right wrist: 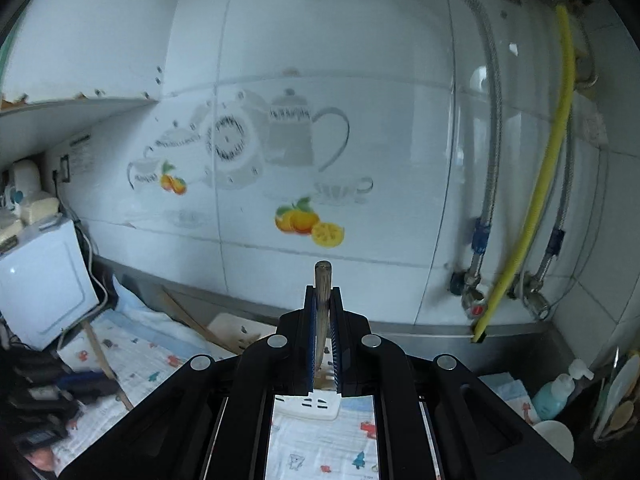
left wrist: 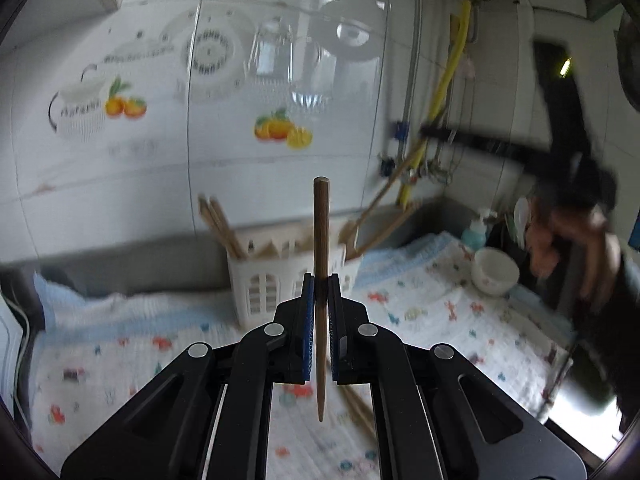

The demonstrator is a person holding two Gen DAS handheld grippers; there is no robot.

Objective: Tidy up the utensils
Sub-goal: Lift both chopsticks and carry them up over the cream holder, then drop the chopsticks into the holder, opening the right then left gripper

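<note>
Chopstick upright, clamped in left hand-held gripper | second chopstick clamped in right hand-held gripper | white basket beyond

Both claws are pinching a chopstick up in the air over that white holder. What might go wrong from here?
1. The left claw pinches its chopstick on a thin stretch, long ends sticking out above and below, so it could swivel or slip out.
2. The holder already has chopsticks leaning outward; a new one could snag them or tip the light holder.
3. The right claw with its chopstick crosses near the left one, so the two could collide.
</note>
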